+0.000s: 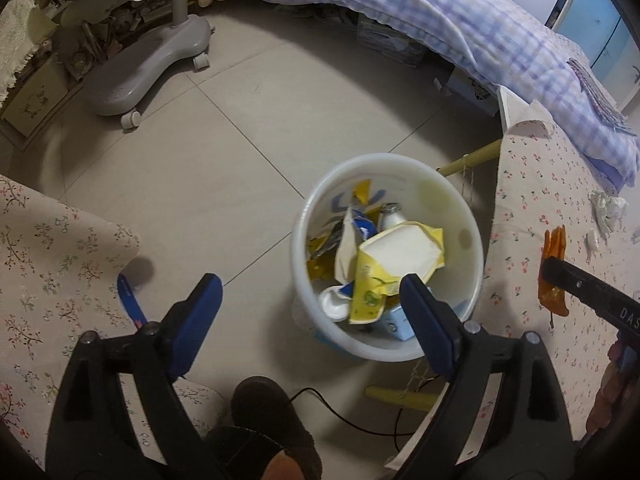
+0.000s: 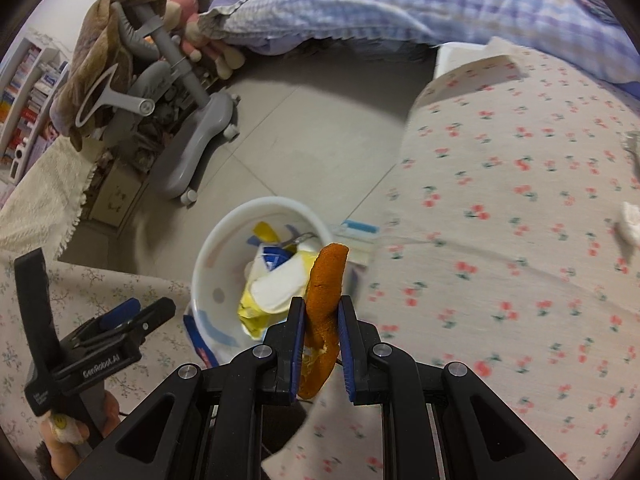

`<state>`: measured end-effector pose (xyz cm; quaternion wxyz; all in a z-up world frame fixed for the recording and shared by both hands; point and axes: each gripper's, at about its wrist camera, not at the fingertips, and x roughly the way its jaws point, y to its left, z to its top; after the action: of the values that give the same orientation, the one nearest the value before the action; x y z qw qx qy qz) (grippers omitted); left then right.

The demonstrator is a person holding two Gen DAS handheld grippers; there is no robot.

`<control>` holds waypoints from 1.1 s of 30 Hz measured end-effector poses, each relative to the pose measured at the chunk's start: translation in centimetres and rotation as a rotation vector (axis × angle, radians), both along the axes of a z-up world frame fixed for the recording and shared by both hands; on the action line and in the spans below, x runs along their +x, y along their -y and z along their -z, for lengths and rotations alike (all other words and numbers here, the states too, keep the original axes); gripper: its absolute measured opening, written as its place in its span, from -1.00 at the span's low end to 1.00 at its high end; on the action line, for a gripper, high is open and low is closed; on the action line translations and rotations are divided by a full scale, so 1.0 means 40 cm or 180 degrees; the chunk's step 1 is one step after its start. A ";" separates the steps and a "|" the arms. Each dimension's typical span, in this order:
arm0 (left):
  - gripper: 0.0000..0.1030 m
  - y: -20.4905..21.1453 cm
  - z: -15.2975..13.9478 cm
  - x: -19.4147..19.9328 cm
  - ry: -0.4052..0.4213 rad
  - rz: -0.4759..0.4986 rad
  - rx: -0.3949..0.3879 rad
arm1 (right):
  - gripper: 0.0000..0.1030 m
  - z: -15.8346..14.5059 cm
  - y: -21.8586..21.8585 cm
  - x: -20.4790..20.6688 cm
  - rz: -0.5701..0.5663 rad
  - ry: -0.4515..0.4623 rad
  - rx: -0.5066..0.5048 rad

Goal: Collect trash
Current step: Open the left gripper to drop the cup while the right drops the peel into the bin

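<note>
1 orange peel (image 2: 326, 312) clamped in right hand-held gripper (image 2: 319, 304); left hand-held gripper (image 1: 308, 292) spread empty above 1 bin (image 1: 474, 264).

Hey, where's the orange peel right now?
The orange peel is clamped in the right gripper, just right of the white bin, by the floral tablecloth's edge.

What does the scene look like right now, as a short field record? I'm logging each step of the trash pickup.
bin: white bucket on the tiled floor, upright
bin contents: yellow wrapper, small bottle, other packaging
left gripper: jaws open, nothing between them, above the bucket's near side
right gripper: jaws shut on orange peel
left to collect: crumpled tissue on the floral cloth
</note>
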<state>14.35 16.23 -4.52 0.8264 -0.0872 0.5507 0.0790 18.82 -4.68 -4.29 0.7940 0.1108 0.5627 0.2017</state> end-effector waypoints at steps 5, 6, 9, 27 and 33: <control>0.77 -0.037 0.003 -0.013 0.0001 -0.0036 0.0044 | -0.65 0.017 -0.053 0.019 -0.0030 -0.0014 0.0065; 0.77 -0.044 0.004 -0.015 -0.0006 -0.0039 0.0041 | -0.64 0.021 -0.063 0.023 -0.0029 -0.0020 0.0075; 0.77 -0.058 0.002 -0.019 -0.0002 -0.0046 0.0036 | -0.61 0.033 -0.089 0.032 -0.0032 -0.0040 0.0105; 0.77 -0.068 -0.004 -0.025 -0.0010 -0.0056 -0.0022 | 0.36 0.021 -0.079 0.028 0.0108 -0.0013 0.0169; 0.77 -0.025 -0.016 -0.019 0.0030 0.0054 -0.0007 | 0.36 -0.014 -0.010 -0.002 0.0139 0.0071 0.0060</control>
<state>13.59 17.23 -3.89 0.8295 -0.0839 0.5476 0.0710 18.75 -4.29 -3.75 0.8033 0.1283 0.5494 0.1908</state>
